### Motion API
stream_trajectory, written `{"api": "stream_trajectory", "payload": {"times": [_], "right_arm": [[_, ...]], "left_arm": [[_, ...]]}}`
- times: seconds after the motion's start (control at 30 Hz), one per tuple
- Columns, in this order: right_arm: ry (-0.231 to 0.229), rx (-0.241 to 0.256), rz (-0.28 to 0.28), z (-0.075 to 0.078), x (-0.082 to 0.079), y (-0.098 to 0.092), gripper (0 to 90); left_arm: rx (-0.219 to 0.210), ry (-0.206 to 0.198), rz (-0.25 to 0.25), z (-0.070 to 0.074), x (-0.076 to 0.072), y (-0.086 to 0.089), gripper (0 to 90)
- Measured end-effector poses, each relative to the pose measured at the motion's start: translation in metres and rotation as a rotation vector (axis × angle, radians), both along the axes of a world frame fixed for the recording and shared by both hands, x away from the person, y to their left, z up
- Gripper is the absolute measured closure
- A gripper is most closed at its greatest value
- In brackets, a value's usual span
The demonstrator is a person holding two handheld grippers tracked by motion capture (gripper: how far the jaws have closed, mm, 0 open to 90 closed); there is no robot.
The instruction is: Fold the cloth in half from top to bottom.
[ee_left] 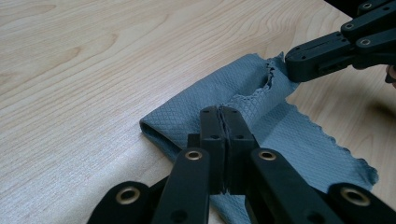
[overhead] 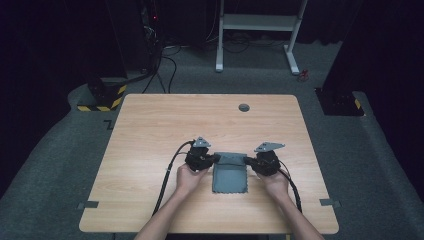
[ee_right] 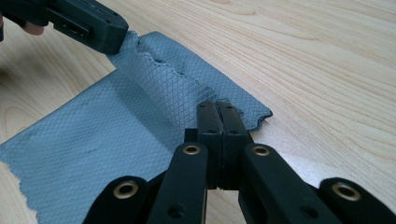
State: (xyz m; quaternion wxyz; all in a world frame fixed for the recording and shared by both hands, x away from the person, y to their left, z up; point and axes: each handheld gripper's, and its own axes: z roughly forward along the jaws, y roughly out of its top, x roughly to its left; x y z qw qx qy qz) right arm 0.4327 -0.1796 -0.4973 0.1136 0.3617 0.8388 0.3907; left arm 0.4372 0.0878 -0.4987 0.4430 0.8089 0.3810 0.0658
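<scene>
A grey-blue cloth (overhead: 229,175) with a diamond weave and pinked edges lies folded on the wooden table (overhead: 150,125), near its front edge. My left gripper (overhead: 216,158) is shut on the cloth's far left corner (ee_left: 233,100). My right gripper (overhead: 246,160) is shut on the far right corner (ee_right: 205,93). In the left gripper view the right gripper (ee_left: 299,63) pinches the opposite end of the same far edge. In the right gripper view the left gripper (ee_right: 112,39) does likewise. The far edge is raised slightly between the two; the remaining cloth lies flat toward the person.
A small dark round grommet (overhead: 244,107) sits in the tabletop near the back edge. Behind the table stand a white frame (overhead: 257,30), cables and a black-and-yellow striped base (overhead: 102,97) on grey carpet. Bare wood surrounds the cloth.
</scene>
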Motion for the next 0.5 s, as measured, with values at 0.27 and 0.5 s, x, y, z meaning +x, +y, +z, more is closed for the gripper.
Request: {"api": "stream_trajectory", "payload": {"times": [0.27,0.5], "right_arm": [[0.0,0.014,0.0,0.001,-0.004,-0.002,90.0],[0.002,0.022,0.011,0.0,-0.01,-0.003,90.0]], "left_arm": [[-0.001,-0.002,-0.01,0.002,-0.006,-0.001,88.6],[-0.009,0.003,-0.013,0.0,-0.013,0.0,88.6]]}}
